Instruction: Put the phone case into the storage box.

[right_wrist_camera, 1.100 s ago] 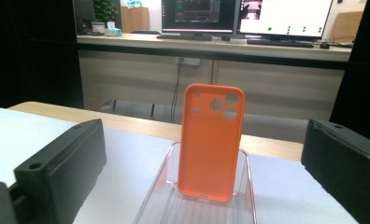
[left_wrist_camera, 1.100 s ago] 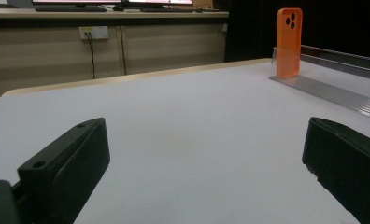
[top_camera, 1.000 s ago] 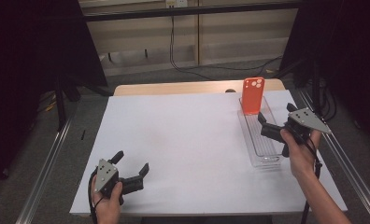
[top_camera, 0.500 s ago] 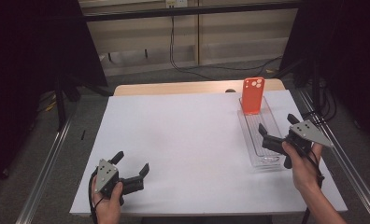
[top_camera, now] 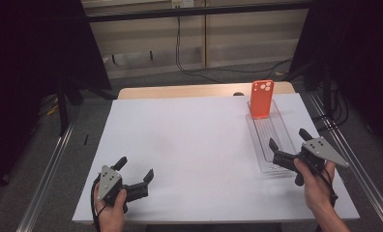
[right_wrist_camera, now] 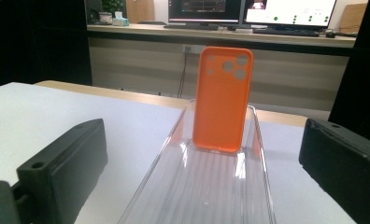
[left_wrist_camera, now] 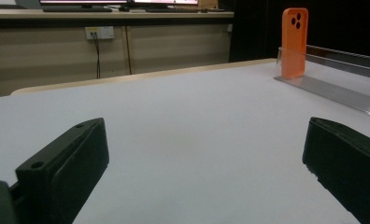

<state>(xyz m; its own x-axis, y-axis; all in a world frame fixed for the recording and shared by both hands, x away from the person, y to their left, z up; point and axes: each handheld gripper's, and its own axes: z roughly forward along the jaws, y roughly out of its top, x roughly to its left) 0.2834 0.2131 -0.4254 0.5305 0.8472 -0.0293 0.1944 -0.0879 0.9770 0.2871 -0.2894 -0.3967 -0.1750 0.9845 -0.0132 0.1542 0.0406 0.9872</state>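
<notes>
1. No brand, label or readable writing shows on the orange phone case (top_camera: 261,98); its back has only round camera cut-outs. The lit screens behind the worktop in the right gripper view are too small to read.
2. The phone case stands upright at the far end of a clear tray (top_camera: 276,145), which lies along the right edge of the worktop (top_camera: 194,145), towards the far right corner.
3. The right gripper (top_camera: 289,145) hovers at the near end of the tray. Its fingers (right_wrist_camera: 66,168) are spread wide, one on each side of the tray, holding and touching nothing.
4. The left gripper (top_camera: 135,168) sits near the near left corner of the worktop. Its fingers (left_wrist_camera: 71,168) are likewise wide apart and empty, over bare white surface.
5. Compared with a second ago, the right gripper has drawn back along the tray towards the near edge, away from the phone case; the left gripper has stayed put.
</notes>
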